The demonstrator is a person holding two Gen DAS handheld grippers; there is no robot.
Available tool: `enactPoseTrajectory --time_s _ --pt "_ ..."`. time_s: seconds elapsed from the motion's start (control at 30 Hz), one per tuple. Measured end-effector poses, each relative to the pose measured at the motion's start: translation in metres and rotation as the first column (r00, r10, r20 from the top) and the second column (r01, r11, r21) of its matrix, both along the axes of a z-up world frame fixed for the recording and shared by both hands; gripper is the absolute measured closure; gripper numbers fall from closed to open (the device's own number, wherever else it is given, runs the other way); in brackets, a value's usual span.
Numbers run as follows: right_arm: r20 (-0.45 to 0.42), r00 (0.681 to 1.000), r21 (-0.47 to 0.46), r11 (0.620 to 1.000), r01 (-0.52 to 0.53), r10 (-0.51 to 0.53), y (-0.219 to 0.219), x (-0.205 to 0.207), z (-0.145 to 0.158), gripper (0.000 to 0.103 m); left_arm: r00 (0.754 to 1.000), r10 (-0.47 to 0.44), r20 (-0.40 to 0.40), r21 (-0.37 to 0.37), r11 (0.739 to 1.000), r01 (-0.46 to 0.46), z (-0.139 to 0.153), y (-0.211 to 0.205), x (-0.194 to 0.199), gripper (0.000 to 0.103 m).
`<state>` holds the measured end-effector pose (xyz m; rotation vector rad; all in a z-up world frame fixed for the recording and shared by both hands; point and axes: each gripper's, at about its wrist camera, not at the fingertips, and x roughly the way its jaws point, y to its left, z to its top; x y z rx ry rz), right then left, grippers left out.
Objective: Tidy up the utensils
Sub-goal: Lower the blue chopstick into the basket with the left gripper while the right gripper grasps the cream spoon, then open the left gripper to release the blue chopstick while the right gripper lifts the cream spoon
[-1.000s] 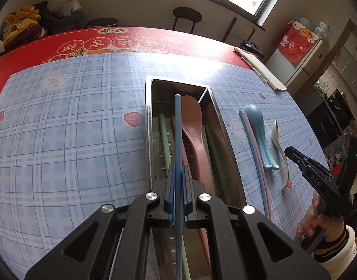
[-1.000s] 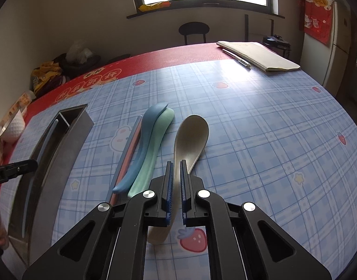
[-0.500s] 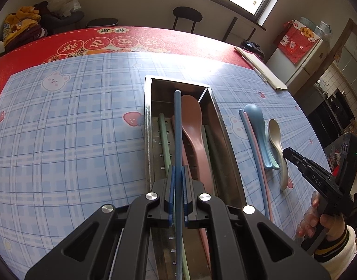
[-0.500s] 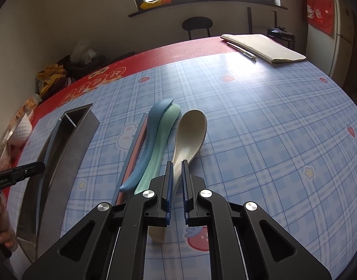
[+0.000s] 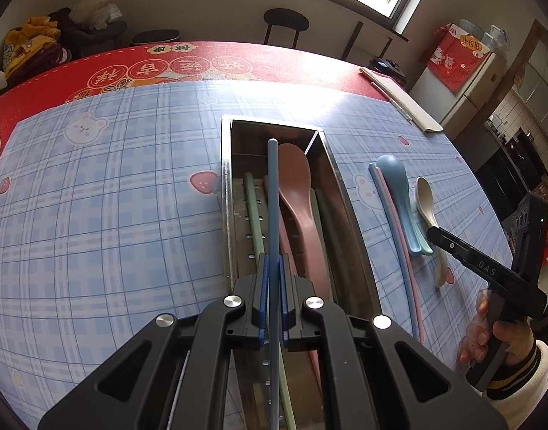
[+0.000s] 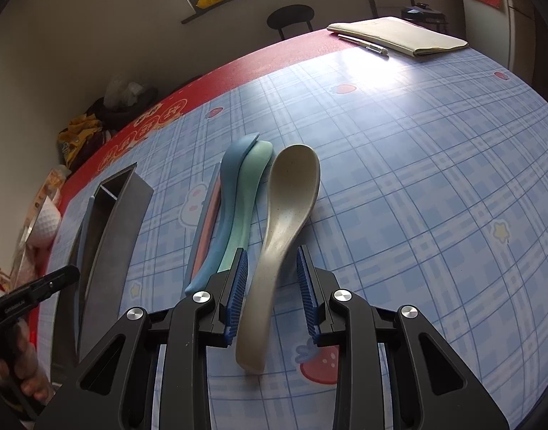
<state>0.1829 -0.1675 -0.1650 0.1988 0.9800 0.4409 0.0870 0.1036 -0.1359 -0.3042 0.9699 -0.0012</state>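
Left hand-held gripper [image 5: 273, 297]: pinching blue chopstick [image 5: 273, 193] above metal tray [image 5: 226, 193]. Right hand-held gripper [image 6: 272, 286]: jaws opening astride beige spoon [image 6: 284, 215]. Risk: spoon handle skids on table; adjacent green spoon [image 6: 249, 197] nudged.

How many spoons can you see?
4. A pink spoon lies inside the metal box. A blue spoon, a green spoon and a beige spoon lie on the table. Others may be hidden.

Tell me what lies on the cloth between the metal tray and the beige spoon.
Between the metal tray and the beige spoon lie a blue and pink chopstick pair, then a blue spoon nested with a green spoon; both views show it.
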Motion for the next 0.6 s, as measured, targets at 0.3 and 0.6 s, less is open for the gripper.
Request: enactPoseTrajectory --time_s 0.3,0.6 --pt "0.008 1.000 -0.047 0.999 0.010 -0.010 0.005 0.001 0.001 0.089 1.000 0.014 -0.021 0.015 1.000 -0.014 0.002 -0.001 0.001 0.097" --pt "-0.002 0.999 0.031 0.998 0.051 -0.051 -0.011 -0.006 0.006 0.090 0.999 0.003 0.052 0.068 0.998 -0.006 0.019 0.002 -0.008 0.078"
